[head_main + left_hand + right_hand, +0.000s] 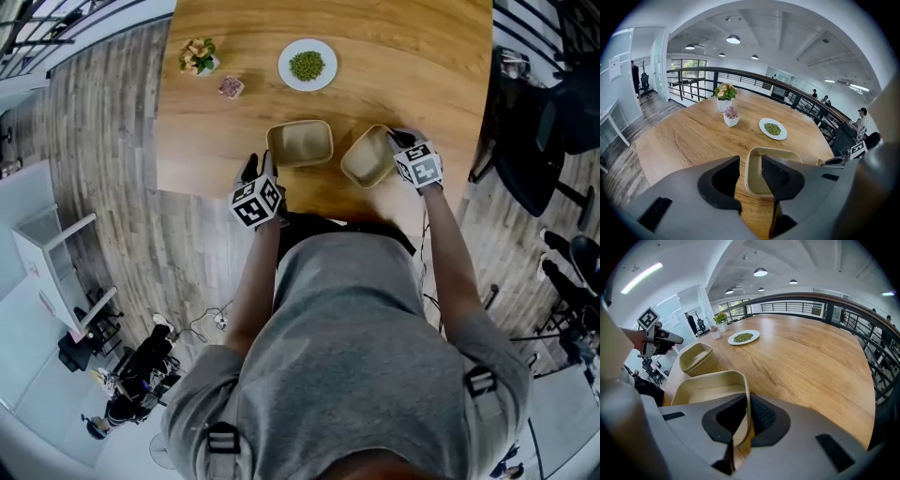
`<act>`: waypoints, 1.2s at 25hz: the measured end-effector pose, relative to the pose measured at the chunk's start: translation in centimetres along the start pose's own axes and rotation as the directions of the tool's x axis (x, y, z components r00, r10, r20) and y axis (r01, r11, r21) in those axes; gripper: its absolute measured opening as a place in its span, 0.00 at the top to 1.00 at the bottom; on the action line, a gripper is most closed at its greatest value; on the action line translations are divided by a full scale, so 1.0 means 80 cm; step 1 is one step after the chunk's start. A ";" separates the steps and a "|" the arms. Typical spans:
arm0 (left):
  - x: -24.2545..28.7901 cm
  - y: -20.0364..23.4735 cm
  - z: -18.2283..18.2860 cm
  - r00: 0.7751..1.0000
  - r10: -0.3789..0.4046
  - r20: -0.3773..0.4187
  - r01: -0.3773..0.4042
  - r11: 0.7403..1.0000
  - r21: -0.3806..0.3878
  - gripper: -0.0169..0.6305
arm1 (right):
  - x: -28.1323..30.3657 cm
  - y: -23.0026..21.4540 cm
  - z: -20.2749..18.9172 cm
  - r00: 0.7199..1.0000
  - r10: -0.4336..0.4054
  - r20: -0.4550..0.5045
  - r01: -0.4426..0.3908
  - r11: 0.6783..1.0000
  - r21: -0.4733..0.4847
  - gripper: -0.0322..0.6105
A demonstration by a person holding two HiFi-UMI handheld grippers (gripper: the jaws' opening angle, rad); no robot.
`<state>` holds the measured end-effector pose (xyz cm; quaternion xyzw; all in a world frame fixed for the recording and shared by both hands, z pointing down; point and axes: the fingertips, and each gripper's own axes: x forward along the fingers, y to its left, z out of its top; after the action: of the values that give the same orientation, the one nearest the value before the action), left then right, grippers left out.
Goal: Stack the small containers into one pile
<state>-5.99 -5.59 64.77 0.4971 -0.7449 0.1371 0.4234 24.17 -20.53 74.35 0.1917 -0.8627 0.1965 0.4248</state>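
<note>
Overhead, a pale wooden table (403, 56) with flowing grain stood on a grey plank floor (103, 141). A dark railing (754, 79) curved behind it under round ceiling lamps. One beige container (300, 142), a shallow matte rectangle with rounded corners, lay flat near the table's front edge, its long axis running left to right. The second container (368, 156) sat just beside it, turned diagonally. The right gripper (398, 141) pinched its thin wall; the left gripper (260, 167) was spread and empty, just short of the first.
</note>
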 end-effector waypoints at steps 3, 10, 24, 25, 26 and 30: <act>0.003 -0.001 0.000 1.000 -0.014 -0.005 0.014 1.000 0.007 0.73 | -0.007 0.001 -0.003 1.000 -0.008 0.000 0.008 1.000 0.024 0.91; 0.010 -0.011 0.015 0.998 -0.060 0.001 0.060 0.998 0.036 0.73 | -0.023 0.005 -0.016 1.000 0.022 -0.007 -0.021 0.990 0.139 0.92; 0.010 0.018 0.008 0.990 -0.137 -0.040 0.140 0.985 0.099 0.73 | -0.040 0.043 -0.052 0.996 0.027 -0.085 -0.010 0.979 0.203 0.92; 0.010 0.022 0.009 0.988 -0.146 -0.048 0.151 0.982 0.113 0.73 | -0.043 0.049 -0.053 0.996 0.022 -0.086 -0.004 0.977 0.211 0.92; 0.010 0.025 0.010 0.986 -0.154 -0.056 0.160 0.979 0.123 0.73 | -0.047 0.055 -0.054 0.996 0.015 -0.086 0.004 0.976 0.219 0.92; 0.015 0.036 0.014 0.979 -0.188 -0.075 0.197 0.971 0.136 0.73 | -0.057 0.071 -0.049 0.997 -0.025 -0.077 0.042 0.970 0.239 0.92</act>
<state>-9.21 -5.70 65.64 0.5914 -0.6681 0.1636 0.4209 26.54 -13.00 71.89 0.2488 -0.8131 0.2990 0.4330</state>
